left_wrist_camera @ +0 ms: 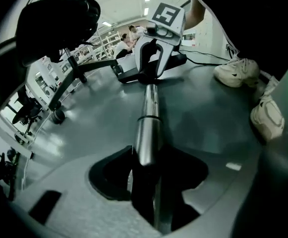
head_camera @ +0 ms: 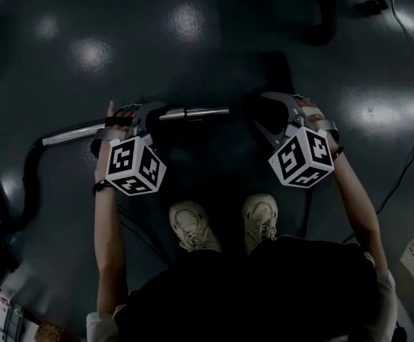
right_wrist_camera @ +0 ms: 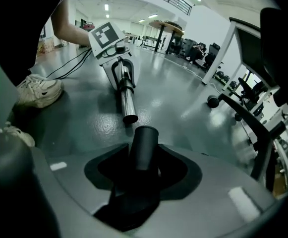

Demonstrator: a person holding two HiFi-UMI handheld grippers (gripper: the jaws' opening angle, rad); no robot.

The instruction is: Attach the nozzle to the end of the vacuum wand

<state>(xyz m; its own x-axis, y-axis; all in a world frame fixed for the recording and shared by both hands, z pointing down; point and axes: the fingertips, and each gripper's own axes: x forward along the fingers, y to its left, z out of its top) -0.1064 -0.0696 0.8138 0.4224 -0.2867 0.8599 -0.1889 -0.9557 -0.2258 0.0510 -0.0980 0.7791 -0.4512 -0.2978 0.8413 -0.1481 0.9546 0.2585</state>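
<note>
Two grippers low over a dark, glossy floor (head_camera: 192, 55), aimed at one another from either side of the person's white shoes (head_camera: 192, 225). In the left gripper (left_wrist_camera: 146, 168), jaws drawn in around the vacuum wand (left_wrist_camera: 147, 125), dark pads pressed on both sides of the silver tube, a firm hold partway along its length. From the head view, wand lying nearly level just above the floor, bare end toward the right, other end joined to a black hose (head_camera: 28, 169) curving off at the left edge. In the right gripper (right_wrist_camera: 143, 172), jaws standing fairly wide yet closed on the nozzle (right_wrist_camera: 144, 145), a black tubular piece clamped between the pads, round open mouth jutting forward. Nozzle mouth and wand end facing each other, roughly in line, near but apart, a strip of floor showing between them in the right gripper view. Not yet joined. Both cubes, left marker cube (head_camera: 135, 166) and right marker cube (head_camera: 303, 157), turned up toward the head camera. Farther off in the left gripper view, a wheeled chair base (left_wrist_camera: 64, 90), well apart from the wand.
</note>
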